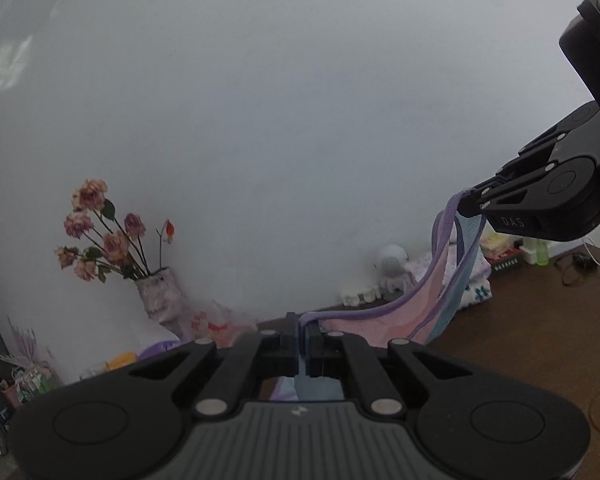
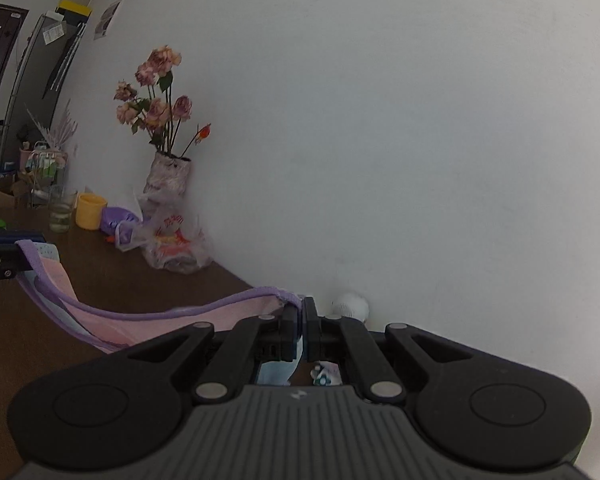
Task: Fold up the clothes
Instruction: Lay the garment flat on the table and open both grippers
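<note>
left gripper [image 1: 302, 326]: its black fingers are pinched tight on one end of the small pink cloth with a purple edge and a light blue side [image 1: 380, 322].
right gripper [image 2: 303, 314]: its black fingers are pinched tight on the other end of the same cloth. in the left view it sits higher up, near the right side.
cloth: it hangs in the air between the two grippers, sagging in the middle, above the dark brown wooden desk [image 1: 520, 340], near the desk's back edge by the white wall [image 1: 300, 120].
folded clothes: a white pile with small prints [image 1: 476, 284] lies at the back edge of the desk, behind the hanging cloth.
flowers: pink roses in a pale crinkly vase [image 2: 168, 176] stand at the back edge against the wall.
bag: a clear plastic bag with red print [image 2: 176, 248] sits just beside the vase.
cup: a yellow cup [image 2: 90, 210] stands near a glass of water [image 2: 60, 210], toward the desk's far left end.
ball: a small white round thing [image 2: 350, 306] rests by the wall.
</note>
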The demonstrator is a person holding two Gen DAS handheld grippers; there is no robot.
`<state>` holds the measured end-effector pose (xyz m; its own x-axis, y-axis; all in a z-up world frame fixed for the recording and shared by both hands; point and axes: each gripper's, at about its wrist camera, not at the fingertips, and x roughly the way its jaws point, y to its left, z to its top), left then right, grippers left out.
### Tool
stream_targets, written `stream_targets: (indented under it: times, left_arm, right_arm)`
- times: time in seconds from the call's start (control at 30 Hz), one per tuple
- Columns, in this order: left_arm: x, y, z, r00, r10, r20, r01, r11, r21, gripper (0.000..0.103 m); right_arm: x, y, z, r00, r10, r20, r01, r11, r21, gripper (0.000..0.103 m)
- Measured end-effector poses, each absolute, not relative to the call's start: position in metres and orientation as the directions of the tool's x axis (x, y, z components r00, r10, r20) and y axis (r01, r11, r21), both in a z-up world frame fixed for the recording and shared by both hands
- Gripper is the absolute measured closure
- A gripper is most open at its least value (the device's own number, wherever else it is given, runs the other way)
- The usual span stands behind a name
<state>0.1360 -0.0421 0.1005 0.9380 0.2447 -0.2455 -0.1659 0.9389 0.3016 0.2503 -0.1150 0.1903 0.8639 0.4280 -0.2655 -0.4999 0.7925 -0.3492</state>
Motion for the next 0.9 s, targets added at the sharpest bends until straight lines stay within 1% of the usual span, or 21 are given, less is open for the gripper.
stream_targets:
  times: [0.07,0.13,0.2,0.3,0.4,0.57,0.63,0.67,0.7,0.77,0.83,0.9]
  left_arm:
    - [0.110,-0.057,0.060,0.924,0.208,-0.320,-0.118,0.953,0.279,0.101]
    - [0.085,-0.059,0.031,0.911,0.173,-0.374,-0.066,0.957,0.282,0.101]
    - [0.063,-0.063,0.006,0.900,0.145,-0.411,-0.019,0.955,0.297,0.101]
    - [0.047,-0.080,-0.003,0.902,0.131,-0.411,0.012,0.945,0.328,0.101]
    - [0.041,-0.089,-0.004,0.900,0.119,-0.419,0.032,0.941,0.336,0.098]
    - [0.035,-0.092,-0.007,0.898,0.114,-0.425,0.052,0.932,0.359,0.097]
    - [0.033,-0.093,-0.009,0.890,0.098,-0.445,0.077,0.930,0.358,0.091]
    - [0.032,-0.093,-0.009,0.885,0.086,-0.458,0.092,0.931,0.352,0.083]
    - [0.030,-0.093,-0.010,0.880,0.074,-0.469,0.106,0.932,0.347,0.072]
    - [0.025,-0.091,-0.010,0.878,0.055,-0.475,0.127,0.930,0.344,0.063]
    - [0.017,-0.084,-0.009,0.874,0.029,-0.485,0.156,0.928,0.337,0.058]
    - [0.010,-0.075,-0.006,0.863,-0.013,-0.504,0.196,0.930,0.311,0.050]
  right_arm:
    - [0.207,-0.145,0.128,0.846,0.406,-0.345,-0.516,0.787,-0.339,0.102]
    - [0.164,-0.158,0.087,0.827,0.376,-0.418,-0.524,0.785,-0.331,0.102]
    - [0.148,-0.164,0.057,0.806,0.357,-0.472,-0.529,0.792,-0.304,0.102]
    - [0.124,-0.204,0.042,0.788,0.342,-0.511,-0.521,0.813,-0.260,0.102]
    - [0.119,-0.209,0.040,0.789,0.330,-0.518,-0.502,0.832,-0.235,0.101]
    - [0.114,-0.220,0.031,0.779,0.320,-0.539,-0.478,0.859,-0.181,0.101]
    - [0.114,-0.221,0.024,0.771,0.315,-0.553,-0.474,0.864,-0.169,0.100]
    - [0.113,-0.222,0.020,0.765,0.315,-0.561,-0.475,0.865,-0.163,0.100]
    - [0.112,-0.224,0.017,0.760,0.315,-0.569,-0.476,0.865,-0.157,0.099]
    - [0.108,-0.232,0.012,0.748,0.316,-0.584,-0.480,0.865,-0.147,0.096]
    - [0.100,-0.239,0.009,0.732,0.324,-0.599,-0.490,0.862,-0.132,0.094]
    - [0.094,-0.249,0.010,0.704,0.351,-0.617,-0.507,0.857,-0.091,0.088]
